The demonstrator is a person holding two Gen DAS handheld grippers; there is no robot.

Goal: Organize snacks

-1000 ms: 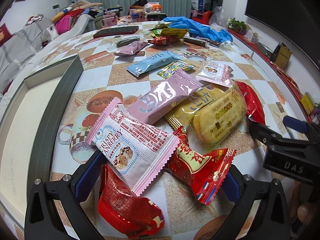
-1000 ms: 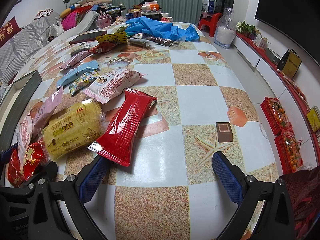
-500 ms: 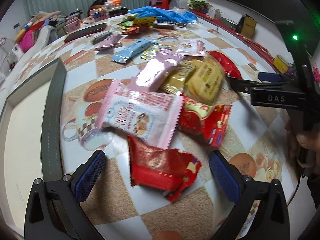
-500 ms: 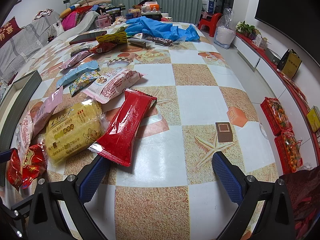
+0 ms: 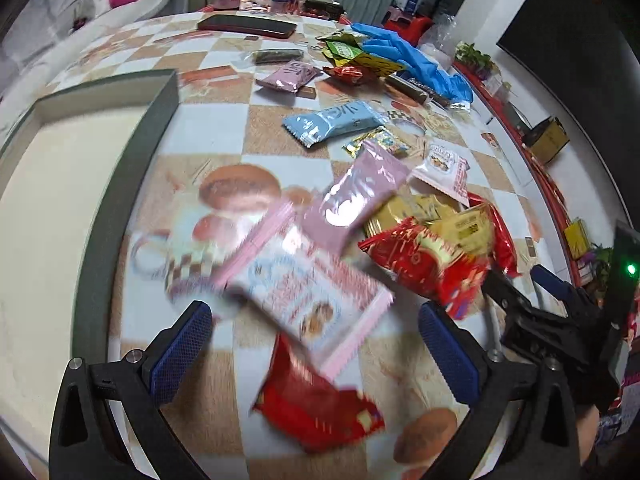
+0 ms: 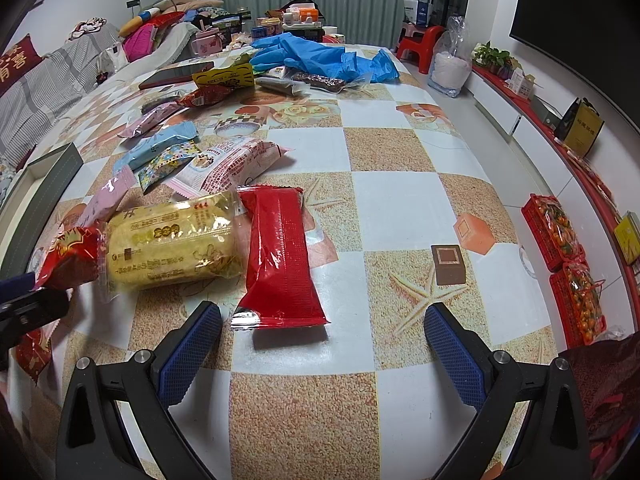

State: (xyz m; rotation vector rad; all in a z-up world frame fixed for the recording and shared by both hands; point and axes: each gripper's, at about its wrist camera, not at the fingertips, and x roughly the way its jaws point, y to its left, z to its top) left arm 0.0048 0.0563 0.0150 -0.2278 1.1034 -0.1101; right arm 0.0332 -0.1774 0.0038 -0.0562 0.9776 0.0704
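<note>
Both tools gape wide, empty; blur smears the pink packet (image 5: 308, 292) under the left tool (image 5: 316, 344).

Left wrist view: low, close over the checkered tablecloth-covered table (image 5: 248, 136), looking forward between its blue-padded fingers (image 5: 180, 350), blurred nearby. Right wrist view: same low forward aim between its own fingers (image 6: 188, 354). Shared: glossy yellow snack packet (image 5: 464, 226) (image 6: 172, 240), blue crumpled gloves (image 5: 416, 60) (image 6: 320, 56).
</note>
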